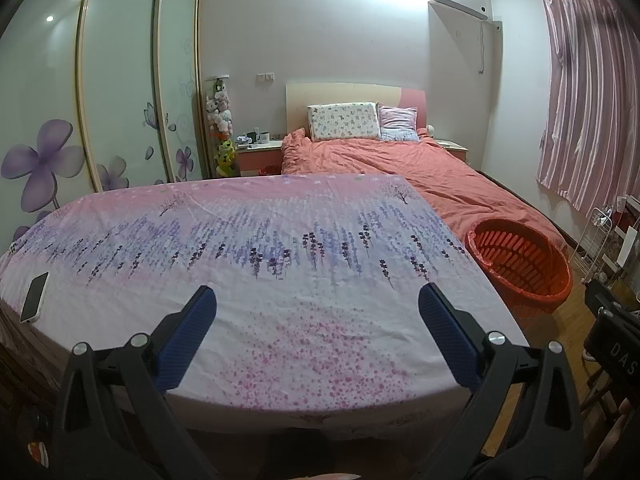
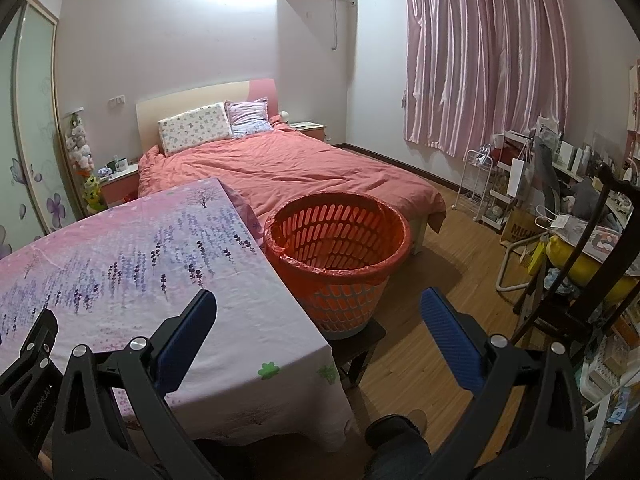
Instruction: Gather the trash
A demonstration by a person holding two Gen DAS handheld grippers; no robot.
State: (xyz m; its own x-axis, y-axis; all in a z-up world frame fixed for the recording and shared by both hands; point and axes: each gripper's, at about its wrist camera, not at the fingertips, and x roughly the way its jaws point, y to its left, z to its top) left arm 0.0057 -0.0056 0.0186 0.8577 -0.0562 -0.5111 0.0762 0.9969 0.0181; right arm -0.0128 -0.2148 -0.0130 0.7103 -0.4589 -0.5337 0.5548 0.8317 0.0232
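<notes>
Left gripper (image 1: pixel 317 303) and right gripper (image 2: pixel 319 306) — both spread, holding nothing — hover over the bench (image 1: pixel 280 280); orange basket (image 2: pixel 338 256) touches its 3 o'clock edge.

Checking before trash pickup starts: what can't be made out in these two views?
- Basket bottom: right wrist view, hidden by its own front wall; left wrist view also shows only its upper inside.
- Nightstand clutter: both views, too small.
- Floor under the table: hidden by the tablecloth.
- Phone screen: steep angle.
</notes>
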